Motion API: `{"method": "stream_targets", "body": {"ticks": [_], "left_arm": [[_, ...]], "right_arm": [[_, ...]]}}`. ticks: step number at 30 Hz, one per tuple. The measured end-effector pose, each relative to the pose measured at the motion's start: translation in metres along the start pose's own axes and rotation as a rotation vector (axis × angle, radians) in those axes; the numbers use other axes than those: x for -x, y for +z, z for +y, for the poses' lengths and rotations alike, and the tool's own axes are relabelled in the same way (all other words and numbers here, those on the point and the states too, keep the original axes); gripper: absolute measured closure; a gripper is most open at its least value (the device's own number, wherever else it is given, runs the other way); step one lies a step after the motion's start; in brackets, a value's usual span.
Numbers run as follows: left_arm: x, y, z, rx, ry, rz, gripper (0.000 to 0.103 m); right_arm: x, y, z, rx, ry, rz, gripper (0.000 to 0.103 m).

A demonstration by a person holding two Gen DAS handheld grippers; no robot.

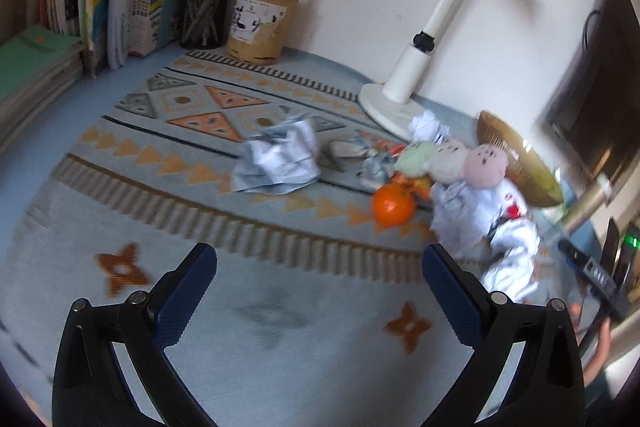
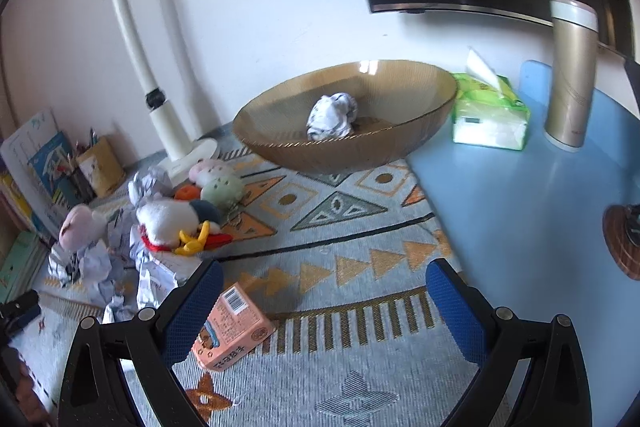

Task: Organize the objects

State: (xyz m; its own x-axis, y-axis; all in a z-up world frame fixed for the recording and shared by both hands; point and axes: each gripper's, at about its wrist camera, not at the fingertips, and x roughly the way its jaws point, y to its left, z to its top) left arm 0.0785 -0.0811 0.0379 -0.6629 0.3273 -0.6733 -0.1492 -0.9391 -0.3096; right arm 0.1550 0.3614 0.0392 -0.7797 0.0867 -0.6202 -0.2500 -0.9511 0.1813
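**Both tongs spread wide over the patterned mat, clutter waiting on your left**

You are holding the left gripper (image 1: 320,263) above the patterned mat (image 1: 168,211), and its jaws are standing spread wide with nothing between them. Ahead of it a large crumpled paper (image 1: 280,159) is lying on the mat, and further to the right an orange (image 1: 392,205) is sitting just beside a heap of more crumpled sheets (image 1: 500,235). Three small plush toys (image 1: 452,159), green, cream and pink, are bunching together just behind the orange, close to the lamp base (image 1: 388,107). The view is blurring here, so finer detail is hard to read.

You are holding the right gripper (image 2: 324,273) over the same mat, its jaws also spread apart and gripping nothing. A small pink carton (image 2: 232,331) is lying tilted on the mat just beside the left finger (image 2: 192,311), partly hidden behind it; whether they are touching cannot be told. Beyond, the amber glass bowl (image 2: 400,147) is resting at the far edge of the mat, and one crumpled paper ball (image 2: 332,115) is already sitting inside it. To the left, a white plush duck (image 2: 176,223) is lying among paper scraps (image 2: 92,267) and other soft toys. On the blue desk surface (image 2: 520,219) to the right, a green tissue pack (image 2: 490,115) is standing near a gold flask (image 2: 570,75).
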Motion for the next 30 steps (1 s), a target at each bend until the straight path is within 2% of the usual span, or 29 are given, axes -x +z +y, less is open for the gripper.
{"method": "stream_targets", "body": {"ticks": [3,5,7,10,12,14,16,17,19,21,22,23,25,27,28,30], "left_arm": [[0.005,0.008,0.02,-0.014,0.015,0.028,0.001],[-0.001,0.024,0.031,-0.001,0.01,0.063,0.001],[-0.013,0.039,0.034,0.015,-0.011,0.102,0.001],[-0.039,0.06,0.029,0.044,-0.094,0.14,0.001],[-0.059,0.068,0.027,0.07,-0.101,0.156,0.001],[-0.077,0.07,0.024,0.067,-0.056,0.162,0.009],[-0.089,0.067,0.024,0.055,-0.048,0.179,0.045],[-0.093,0.065,0.025,0.057,-0.051,0.188,0.044],[-0.088,0.062,0.03,0.069,-0.075,0.138,0.048],[-0.083,0.059,0.033,0.068,-0.084,0.096,0.048],[-0.079,0.06,0.033,0.068,-0.089,0.073,0.048],[-0.074,0.06,0.032,0.059,-0.097,0.04,0.048],[-0.066,0.06,0.028,0.032,-0.085,0.0,0.048],[-0.066,0.06,0.024,0.009,-0.078,-0.003,0.048],[-0.065,0.06,0.023,-0.001,-0.077,-0.01,0.048],[-0.062,0.06,0.021,-0.011,-0.075,-0.024,0.048]], "right_arm": [[-0.001,0.001,0.018,0.037,0.04,0.068,0.002],[0.004,0.009,0.045,0.063,0.129,0.11,0.002],[0.011,0.019,0.09,0.172,0.192,0.127,0.002],[0.012,0.026,0.153,0.345,0.239,0.153,0.002],[0.007,0.027,0.193,0.439,0.255,0.168,0.002],[-0.004,0.027,0.231,0.555,0.194,0.151,0.002],[-0.013,0.027,0.255,0.645,0.114,0.123,0.002],[-0.019,0.029,0.262,0.674,0.099,0.12,0.002],[-0.038,0.032,0.273,0.718,0.086,0.154,0.002],[-0.057,0.034,0.277,0.74,0.071,0.203,0.016],[-0.07,0.036,0.277,0.745,0.064,0.248,0.045],[-0.076,0.036,0.273,0.726,0.086,0.28,0.054],[-0.076,0.036,0.262,0.658,0.121,0.261,0.054],[-0.069,0.039,0.25,0.585,0.157,0.241,0.055],[-0.059,0.045,0.24,0.528,0.204,0.21,0.055],[-0.037,0.056,0.224,0.455,0.232,0.15,0.055]]}}
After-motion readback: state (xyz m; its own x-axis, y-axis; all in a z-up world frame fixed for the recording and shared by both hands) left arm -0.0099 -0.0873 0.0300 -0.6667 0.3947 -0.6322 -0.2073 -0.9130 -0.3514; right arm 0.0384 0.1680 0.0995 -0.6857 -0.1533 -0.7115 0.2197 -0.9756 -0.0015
